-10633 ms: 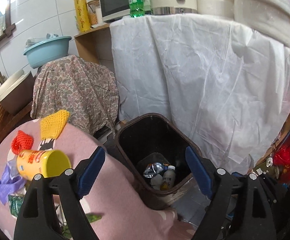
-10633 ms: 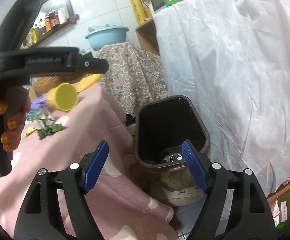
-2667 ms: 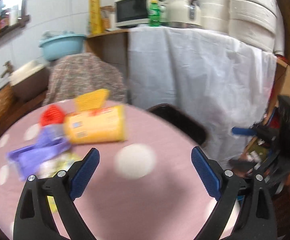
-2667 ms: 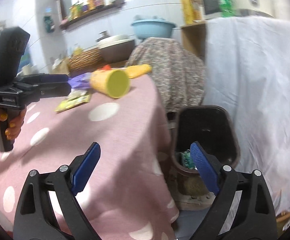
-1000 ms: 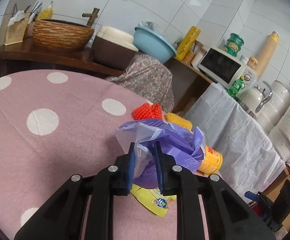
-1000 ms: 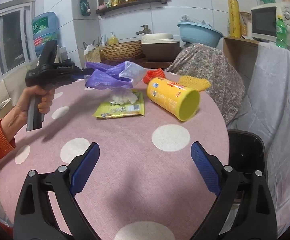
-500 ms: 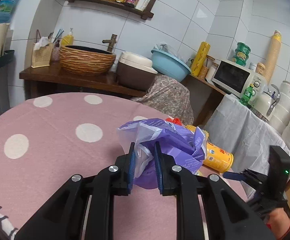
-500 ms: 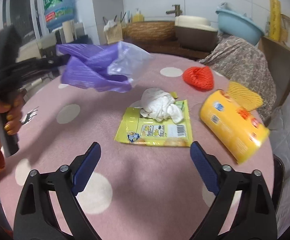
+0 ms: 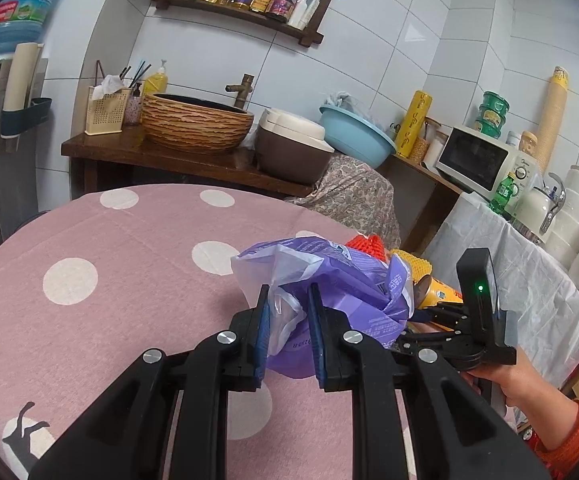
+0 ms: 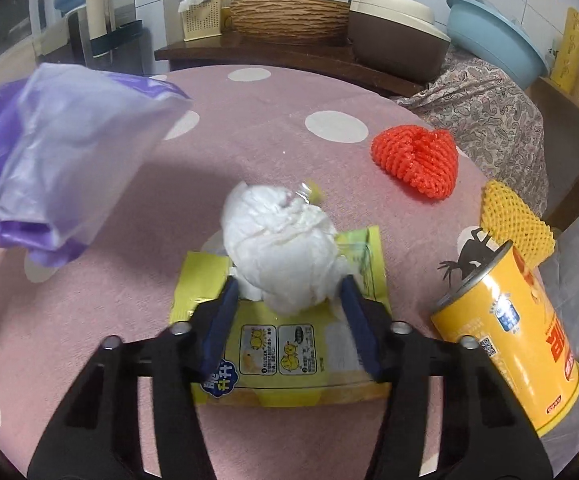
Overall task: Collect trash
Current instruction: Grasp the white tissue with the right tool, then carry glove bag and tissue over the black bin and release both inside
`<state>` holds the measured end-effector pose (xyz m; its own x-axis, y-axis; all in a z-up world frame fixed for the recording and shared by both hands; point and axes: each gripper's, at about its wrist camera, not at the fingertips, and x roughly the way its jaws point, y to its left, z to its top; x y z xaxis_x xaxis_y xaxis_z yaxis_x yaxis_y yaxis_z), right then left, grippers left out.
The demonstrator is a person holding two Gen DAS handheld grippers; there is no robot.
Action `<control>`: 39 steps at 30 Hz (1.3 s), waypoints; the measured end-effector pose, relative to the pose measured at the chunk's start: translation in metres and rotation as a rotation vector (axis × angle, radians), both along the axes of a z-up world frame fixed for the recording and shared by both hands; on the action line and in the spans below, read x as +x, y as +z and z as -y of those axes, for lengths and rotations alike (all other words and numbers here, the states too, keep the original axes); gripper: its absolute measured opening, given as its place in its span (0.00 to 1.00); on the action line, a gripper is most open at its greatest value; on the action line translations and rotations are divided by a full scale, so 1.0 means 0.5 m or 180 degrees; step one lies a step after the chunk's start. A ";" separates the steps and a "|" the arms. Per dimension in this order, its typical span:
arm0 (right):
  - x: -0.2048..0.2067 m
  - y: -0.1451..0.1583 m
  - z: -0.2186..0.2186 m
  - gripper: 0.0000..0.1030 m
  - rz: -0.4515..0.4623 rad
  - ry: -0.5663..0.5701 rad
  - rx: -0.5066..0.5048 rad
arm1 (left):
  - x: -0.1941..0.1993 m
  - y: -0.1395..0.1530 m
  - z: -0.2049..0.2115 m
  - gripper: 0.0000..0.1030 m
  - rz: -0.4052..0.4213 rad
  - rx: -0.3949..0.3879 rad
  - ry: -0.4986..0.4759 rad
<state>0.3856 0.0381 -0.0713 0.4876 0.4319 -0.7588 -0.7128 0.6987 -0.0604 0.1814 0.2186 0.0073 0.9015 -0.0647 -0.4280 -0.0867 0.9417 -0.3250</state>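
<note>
So this looks like the pickup step for the crumpled white tissue wad [image 10: 283, 248]. The right gripper [image 10: 287, 300] has just been closing in, and the wad sits right between its blue pads, which seem to touch its sides; I'd call that a grip just forming. The wad lies on top of a flat yellow snack wrapper [image 10: 289, 344], so the next move needs a firm squeeze and a clean lift without dragging the wrapper along. Meanwhile the left gripper [image 9: 287, 320] is clamped on a crumpled purple plastic bag [image 9: 329, 280], held up above the table, to the wad's left in the right wrist view.
</note>
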 end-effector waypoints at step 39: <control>-0.319 0.034 0.628 0.19 0.0567 -0.1212 0.1003 | 0.041 0.008 0.417 0.18 -0.0010 0.0189 -0.1291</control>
